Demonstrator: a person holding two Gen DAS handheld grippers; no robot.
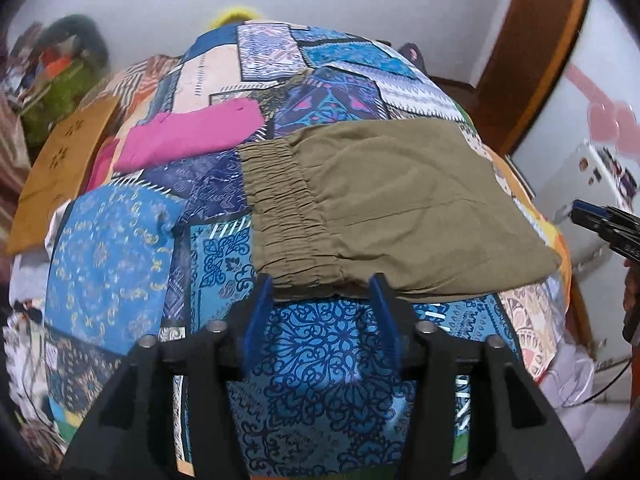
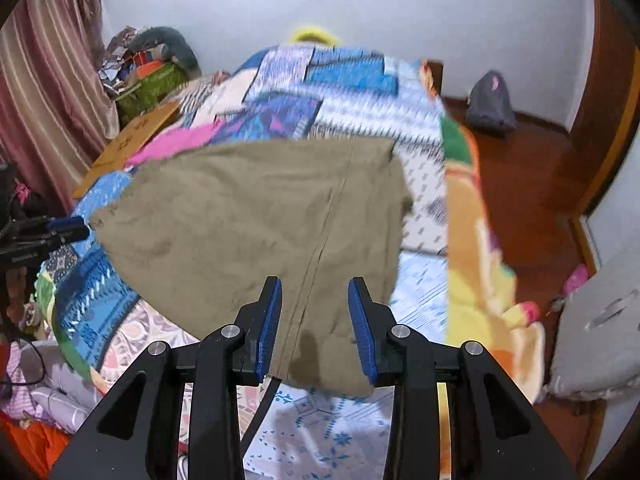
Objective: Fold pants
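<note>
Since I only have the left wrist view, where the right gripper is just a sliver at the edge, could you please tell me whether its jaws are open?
Observer: Yes, the right gripper is open and clamps nothing.
Operator: Thank you. Where does it stand relative to the pants?
Observer: The near edge of the pants lies between the open jaws, and a long seam runs straight into that gap.

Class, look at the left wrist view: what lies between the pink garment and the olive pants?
Only bare patchwork bedspread separates the pink garment from the olive pants.
</note>
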